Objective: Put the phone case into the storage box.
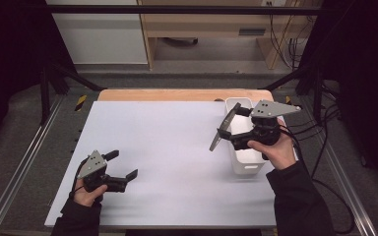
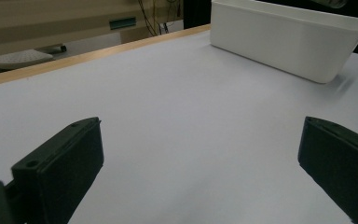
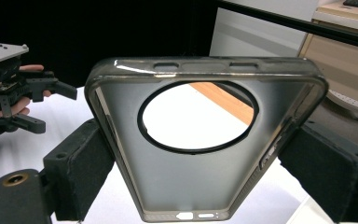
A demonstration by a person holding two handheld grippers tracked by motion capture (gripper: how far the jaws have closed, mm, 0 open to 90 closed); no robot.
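Observation:
A translucent grey phone case [image 1: 218, 137] with a round camera hole is held in the air by my right gripper [image 1: 231, 127], just left of a white bin [image 1: 248, 164]. In the right gripper view the case [image 3: 200, 186] stands upright between the two black jaws of that gripper [image 3: 205, 158], which press on its long sides. My left gripper [image 1: 124, 164] is low over the white table sheet [image 1: 177, 147] at the front left. It is open with nothing between its jaws [image 2: 200, 154]. It also shows as the far gripper [image 3: 56, 108] in the right gripper view.
The narrow white bin [image 2: 279, 42] stands at the table's right side, under the right hand. A wooden table edge [image 1: 177, 94] runs along the back. Black frame bars and cables lie beside the table on the right.

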